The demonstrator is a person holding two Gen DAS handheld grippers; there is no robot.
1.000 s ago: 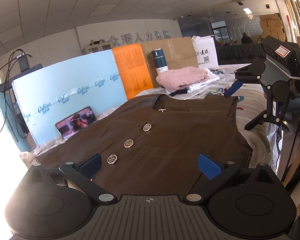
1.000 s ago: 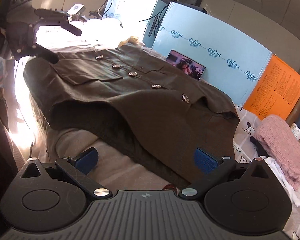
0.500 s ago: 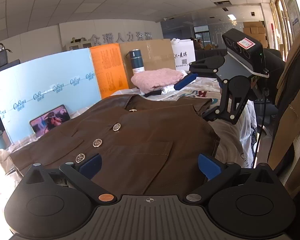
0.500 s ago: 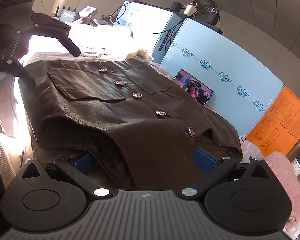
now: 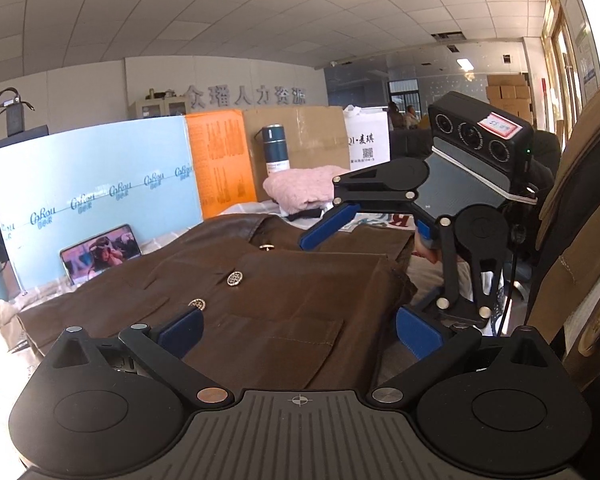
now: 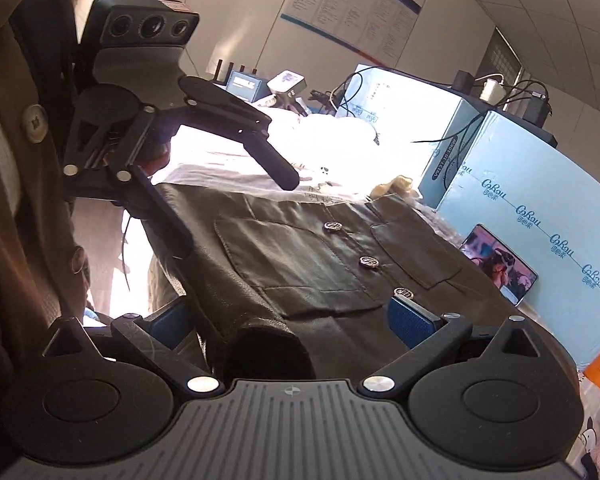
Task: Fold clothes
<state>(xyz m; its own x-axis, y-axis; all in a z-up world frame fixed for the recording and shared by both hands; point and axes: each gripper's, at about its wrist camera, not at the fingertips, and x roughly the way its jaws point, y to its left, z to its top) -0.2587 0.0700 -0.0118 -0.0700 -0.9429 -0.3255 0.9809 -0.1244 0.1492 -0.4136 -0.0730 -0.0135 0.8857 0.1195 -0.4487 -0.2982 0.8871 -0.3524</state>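
A brown vest (image 5: 284,304) lies flat on the table, buttons up, and both grippers stand at its near side edge. The left gripper (image 5: 298,330) is spread wide, with the hem part of the vest between its blue pads (image 5: 182,326). The right gripper (image 6: 294,320) is also wide, and a rolled fold of the armhole edge bulges up between its fingers; nothing is pinched yet. From the left wrist view, the right gripper (image 5: 364,272) stands ahead and to the right, one finger above the cloth and one below the edge.

I judge that the step in hand is taking hold of this side for the first fold. Next, both must close on the edge together, then lift and carry it across toward the buttons (image 5: 235,278).
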